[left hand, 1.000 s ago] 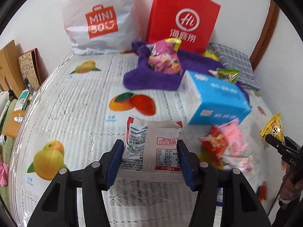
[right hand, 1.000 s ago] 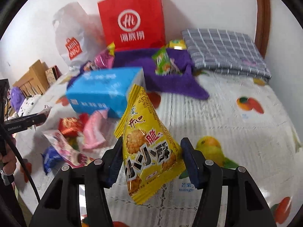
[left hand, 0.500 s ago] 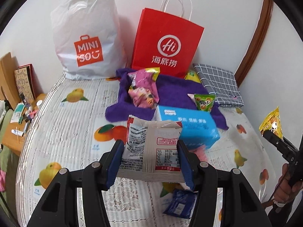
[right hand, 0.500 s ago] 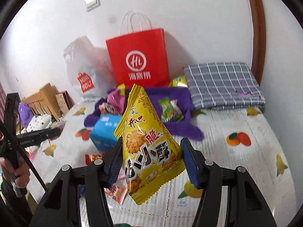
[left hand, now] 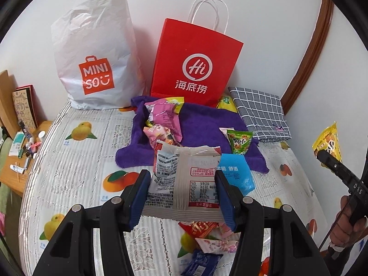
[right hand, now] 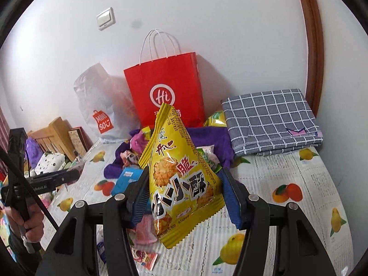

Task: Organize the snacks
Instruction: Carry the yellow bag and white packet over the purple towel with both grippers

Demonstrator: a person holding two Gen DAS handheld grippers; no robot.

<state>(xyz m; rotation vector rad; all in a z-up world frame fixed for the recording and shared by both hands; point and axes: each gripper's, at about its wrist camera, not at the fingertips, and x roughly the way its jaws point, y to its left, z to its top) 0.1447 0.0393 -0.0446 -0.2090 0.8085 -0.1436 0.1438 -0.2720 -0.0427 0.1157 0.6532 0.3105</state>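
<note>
Your left claw [left hand: 181, 197] is clamped on a white snack packet [left hand: 184, 184], pads pressing both of its side edges, and your right claw [right hand: 186, 197] is clamped the same way on a yellow triangular snack bag [right hand: 181, 174] that stands point-up between the pads. Both have just come up: a second ago the bed [left hand: 76, 161] filled most of each view close under the pads, and now it lies well below them, with the wall and both carrier bags in full sight beyond. That means both pick-ups are finished and you are in the carry. Under and just past the left claw lies the loose heap of small packets [left hand: 207, 237], then a blue tissue pack [left hand: 237, 174], and beyond that a purple towel [left hand: 202, 124] with a pink packet [left hand: 163, 115] and a green packet [left hand: 239, 141] on it. Farthest out, against the wall, stand the white plastic bag [left hand: 96, 53] and the red paper bag [left hand: 195, 64], with a folded checked cloth [right hand: 269, 119] off to the right. Neither grip seems to have slipped during the rise. I judge the next need is a place for these two, probably the towel or one of the bags.
</note>
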